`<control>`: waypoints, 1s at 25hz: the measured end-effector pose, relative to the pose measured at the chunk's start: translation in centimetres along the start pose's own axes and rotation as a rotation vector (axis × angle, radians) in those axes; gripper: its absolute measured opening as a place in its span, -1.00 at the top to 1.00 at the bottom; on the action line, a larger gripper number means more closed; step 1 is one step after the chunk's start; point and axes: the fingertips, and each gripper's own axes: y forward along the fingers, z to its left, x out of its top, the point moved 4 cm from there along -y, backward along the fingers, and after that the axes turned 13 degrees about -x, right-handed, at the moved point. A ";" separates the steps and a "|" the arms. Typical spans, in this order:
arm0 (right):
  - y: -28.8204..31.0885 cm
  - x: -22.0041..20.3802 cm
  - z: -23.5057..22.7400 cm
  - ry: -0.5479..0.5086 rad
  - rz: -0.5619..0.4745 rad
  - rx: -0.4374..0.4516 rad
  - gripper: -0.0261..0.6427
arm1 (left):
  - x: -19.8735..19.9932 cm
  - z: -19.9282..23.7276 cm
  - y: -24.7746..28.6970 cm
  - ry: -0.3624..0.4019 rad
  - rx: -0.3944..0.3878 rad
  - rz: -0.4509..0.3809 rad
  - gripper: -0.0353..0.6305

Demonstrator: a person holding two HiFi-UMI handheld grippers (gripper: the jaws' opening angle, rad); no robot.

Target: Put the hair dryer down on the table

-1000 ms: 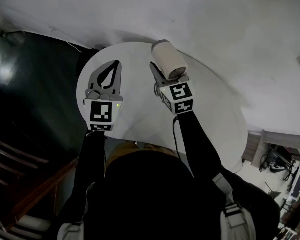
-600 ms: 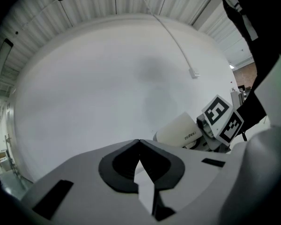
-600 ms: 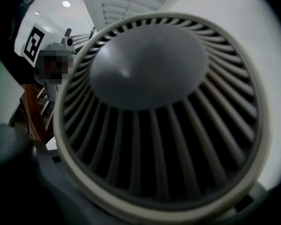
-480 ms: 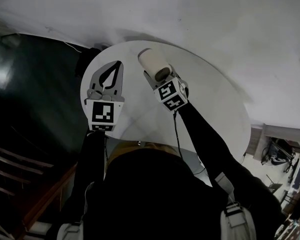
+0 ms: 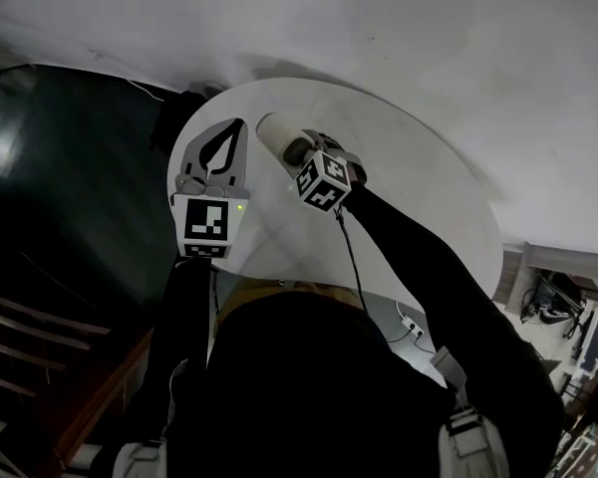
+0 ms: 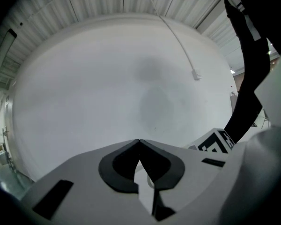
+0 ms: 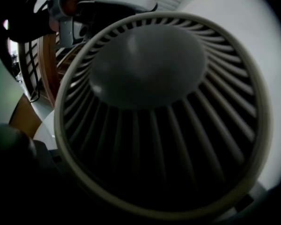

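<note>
The cream hair dryer point(image 5: 277, 133) is held over the round white table point(image 5: 419, 197), its barrel tilted toward the far left. My right gripper point(image 5: 307, 153) is shut on it, with the marker cube just behind. Whether the dryer touches the tabletop I cannot tell. In the right gripper view the dryer's ribbed rear grille point(image 7: 150, 78) fills the picture and hides the jaws. My left gripper point(image 5: 236, 126) hovers over the table's left part, shut and empty, close beside the dryer. Its tips point(image 6: 139, 141) meet above the bare tabletop point(image 6: 107, 88).
The table's left edge point(image 5: 174, 162) drops off to a dark floor point(image 5: 70, 167). Wooden stair rails point(image 5: 40, 366) run at the lower left. A thin white cable point(image 6: 178, 41) crosses the far part of the left gripper view. Furniture point(image 5: 558, 307) stands at the right.
My right gripper has swung the hair dryer leftward toward the left gripper, and the barrel now points more to the left. The left gripper has stayed in place.
</note>
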 end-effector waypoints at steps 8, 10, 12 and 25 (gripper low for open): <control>3.1 -3.9 2.5 -0.199 0.138 0.027 0.42 | -1.0 0.7 0.0 -0.012 -0.006 0.009 0.84; 3.6 -4.9 2.9 -0.222 0.171 0.021 0.42 | -1.4 0.8 0.2 -0.013 -0.012 0.008 0.84; 4.2 -5.4 3.0 -0.242 0.191 0.006 0.42 | -1.4 1.1 0.2 -0.017 -0.009 0.008 0.84; 6.2 -6.7 4.1 -0.293 0.300 0.065 0.39 | -1.2 1.6 1.3 -0.041 -0.020 -0.023 0.84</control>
